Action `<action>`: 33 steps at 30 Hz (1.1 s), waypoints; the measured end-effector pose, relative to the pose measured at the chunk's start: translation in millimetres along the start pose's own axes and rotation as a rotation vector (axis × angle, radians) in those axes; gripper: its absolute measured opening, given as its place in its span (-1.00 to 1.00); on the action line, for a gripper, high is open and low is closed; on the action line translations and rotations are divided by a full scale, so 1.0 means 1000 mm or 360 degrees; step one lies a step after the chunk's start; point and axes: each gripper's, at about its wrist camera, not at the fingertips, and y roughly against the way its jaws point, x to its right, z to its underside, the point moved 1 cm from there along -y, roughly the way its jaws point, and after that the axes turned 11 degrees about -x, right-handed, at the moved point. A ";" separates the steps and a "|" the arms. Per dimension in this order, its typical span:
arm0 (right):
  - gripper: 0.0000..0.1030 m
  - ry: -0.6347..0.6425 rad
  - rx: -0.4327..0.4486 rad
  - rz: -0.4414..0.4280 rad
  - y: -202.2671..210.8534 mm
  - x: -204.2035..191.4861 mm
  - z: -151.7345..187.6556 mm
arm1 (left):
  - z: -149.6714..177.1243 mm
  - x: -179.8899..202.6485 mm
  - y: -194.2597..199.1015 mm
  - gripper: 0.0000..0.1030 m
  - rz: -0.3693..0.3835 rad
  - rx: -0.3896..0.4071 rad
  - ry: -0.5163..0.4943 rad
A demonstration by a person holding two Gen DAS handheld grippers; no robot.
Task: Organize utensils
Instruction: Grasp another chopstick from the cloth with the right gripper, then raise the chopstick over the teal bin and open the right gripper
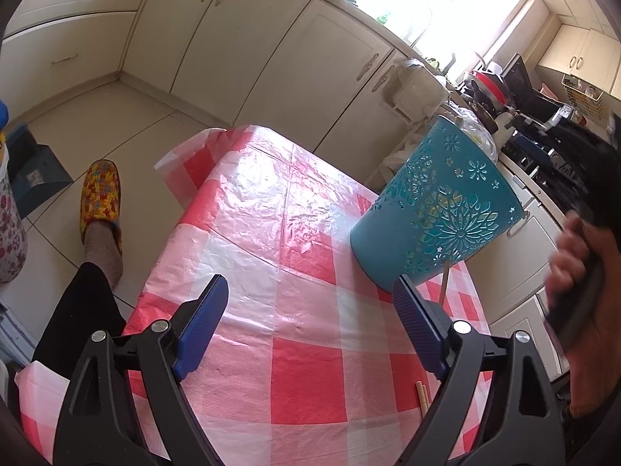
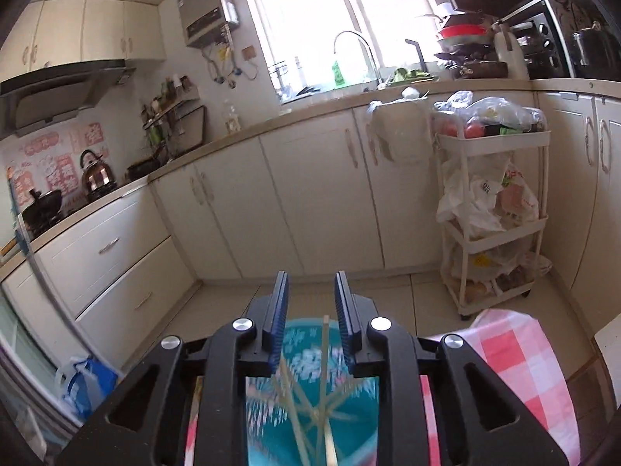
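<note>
A bright window [image 2: 341, 11] sits above the kitchen counter [image 2: 271, 116], washing out the glass with daylight. Just below the window a curved tap [image 2: 355, 44] rises over the sink. Left of the window a water heater [image 2: 207, 6] hangs on the tiled wall, and further left a range hood [image 2: 58, 89] juts out over a kettle [image 2: 95, 173]. Cream cabinets [image 2: 302, 194] run under the counter. To the right of the window, lower down, a white trolley [image 2: 496, 209] stuffed with bags stands on the pale tiled floor [image 1: 116, 116]. A red-and-white checked cloth [image 1: 271, 272] covers the tabletop.
</note>
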 end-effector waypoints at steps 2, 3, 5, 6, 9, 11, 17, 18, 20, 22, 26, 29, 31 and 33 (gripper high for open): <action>-0.34 0.0047 -0.0073 -0.0061 0.024 -0.002 0.025 | 0.000 0.000 0.000 0.60 0.0003 -0.0002 0.0004; -0.33 0.0080 -0.0141 -0.0078 0.033 -0.002 0.042 | 0.000 0.000 0.000 0.60 0.0002 -0.0001 0.0005; -0.33 0.0148 -0.0348 -0.0100 0.044 -0.002 0.084 | 0.000 -0.001 0.000 0.61 -0.0001 -0.0002 0.0002; -0.33 0.0180 -0.0452 -0.0094 0.046 -0.002 0.107 | 0.000 0.000 0.000 0.61 -0.0004 -0.0002 -0.0002; -0.62 0.0230 -0.0767 -0.0069 0.047 0.006 0.181 | 0.000 0.002 -0.001 0.62 -0.0021 -0.0004 -0.0025; -0.63 0.0206 -0.0867 -0.0065 0.045 0.012 0.212 | 0.000 0.005 -0.003 0.62 -0.0039 -0.0013 -0.0045; -0.62 0.0099 -0.0884 -0.0127 0.036 0.015 0.218 | 0.000 0.004 -0.004 0.62 -0.0050 -0.0033 -0.0045; -0.58 0.0130 -0.0873 -0.0119 0.032 0.010 0.213 | 0.000 0.003 -0.005 0.62 -0.0049 -0.0033 -0.0044; -0.49 0.0193 -0.0895 -0.0080 0.015 -0.001 0.202 | 0.000 0.003 -0.004 0.63 -0.0049 -0.0027 -0.0046; -0.49 0.0210 -0.0934 -0.0073 -0.002 -0.008 0.194 | 0.000 0.003 -0.004 0.63 -0.0043 -0.0021 -0.0045; -0.83 0.0422 -0.1021 0.0070 -0.034 -0.025 0.197 | 0.000 0.001 -0.004 0.63 -0.0024 -0.0021 -0.0026; -0.89 0.0488 -0.1031 0.0038 -0.031 -0.035 0.197 | 0.000 -0.001 -0.003 0.63 -0.0009 -0.0016 -0.0013; -0.89 0.0446 -0.0977 -0.0027 -0.016 -0.036 0.191 | 0.000 -0.001 -0.003 0.63 -0.0005 -0.0015 -0.0007; -0.89 0.0324 -0.0884 -0.0178 0.008 -0.036 0.176 | 0.000 -0.001 -0.003 0.63 -0.0005 -0.0012 -0.0006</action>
